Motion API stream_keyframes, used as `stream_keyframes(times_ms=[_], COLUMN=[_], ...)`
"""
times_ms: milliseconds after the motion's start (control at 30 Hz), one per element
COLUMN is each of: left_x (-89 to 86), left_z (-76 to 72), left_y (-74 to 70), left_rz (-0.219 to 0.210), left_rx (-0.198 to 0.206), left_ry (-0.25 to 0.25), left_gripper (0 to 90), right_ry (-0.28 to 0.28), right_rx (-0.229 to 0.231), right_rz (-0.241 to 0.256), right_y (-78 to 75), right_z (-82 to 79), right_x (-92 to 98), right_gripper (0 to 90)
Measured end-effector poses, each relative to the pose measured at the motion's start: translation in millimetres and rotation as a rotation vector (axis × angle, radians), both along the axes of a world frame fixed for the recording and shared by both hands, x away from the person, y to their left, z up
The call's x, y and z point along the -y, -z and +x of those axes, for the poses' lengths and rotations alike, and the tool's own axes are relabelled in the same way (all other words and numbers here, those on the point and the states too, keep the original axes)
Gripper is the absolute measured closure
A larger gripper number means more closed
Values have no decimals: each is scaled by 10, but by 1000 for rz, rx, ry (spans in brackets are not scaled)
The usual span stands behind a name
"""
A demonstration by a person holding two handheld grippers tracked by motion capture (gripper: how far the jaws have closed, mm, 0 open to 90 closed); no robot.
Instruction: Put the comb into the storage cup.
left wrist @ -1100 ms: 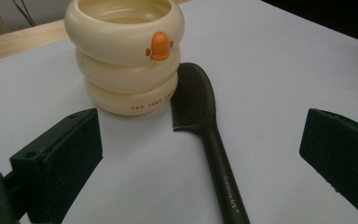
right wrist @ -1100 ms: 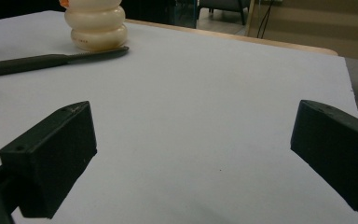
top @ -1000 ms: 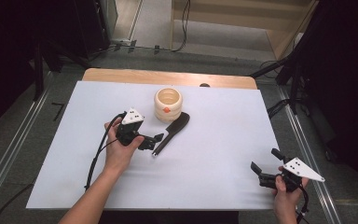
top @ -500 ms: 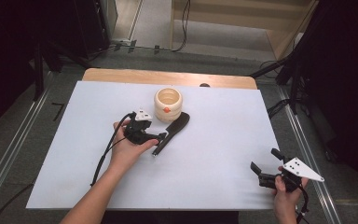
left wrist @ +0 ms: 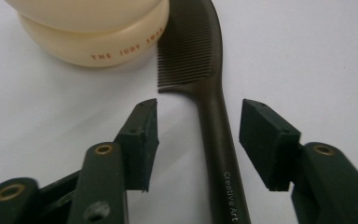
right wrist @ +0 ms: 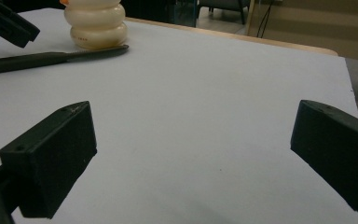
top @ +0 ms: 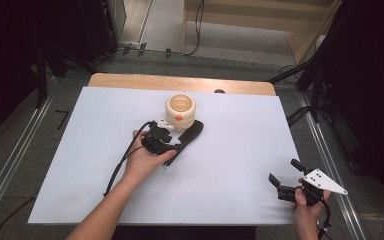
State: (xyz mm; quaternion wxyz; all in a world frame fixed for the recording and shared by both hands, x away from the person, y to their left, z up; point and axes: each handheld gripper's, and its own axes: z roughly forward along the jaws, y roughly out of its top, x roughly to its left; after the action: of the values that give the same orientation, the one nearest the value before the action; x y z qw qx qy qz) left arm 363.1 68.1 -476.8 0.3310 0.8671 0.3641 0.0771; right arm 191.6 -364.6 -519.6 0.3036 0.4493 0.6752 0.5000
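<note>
Left tongs (left wrist: 198,140) straddle comb (left wrist: 214,135) handle (its end cut off).

dark comb (left wrist: 214,107) lying flat (teeth by cup (top: 180,111))

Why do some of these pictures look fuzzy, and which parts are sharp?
Left gripper view: the comb handle and its lettering are sharp, while the cream pot is slightly soft. Right gripper view: the near black jaws blur at the edges. High view: evenly lit white table, dark surroundings, mild softness overall.
</note>
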Motion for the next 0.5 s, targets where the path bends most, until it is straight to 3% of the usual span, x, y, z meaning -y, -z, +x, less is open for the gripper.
stream_keyframes(times_ms=[233,500], left_x=[65,141], left_z=[15,18], left_y=[62,104], left_rz=[14,35], left_rx=[-48,-62], left_ry=[32,38], left_gripper=[588,618], right_ry=[1,2], right_rx=[0,-3], right_rz=[-1,-3], right_y=[0,0], right_z=[1,0], right_x=[-1,-4], right_gripper=[0,0])
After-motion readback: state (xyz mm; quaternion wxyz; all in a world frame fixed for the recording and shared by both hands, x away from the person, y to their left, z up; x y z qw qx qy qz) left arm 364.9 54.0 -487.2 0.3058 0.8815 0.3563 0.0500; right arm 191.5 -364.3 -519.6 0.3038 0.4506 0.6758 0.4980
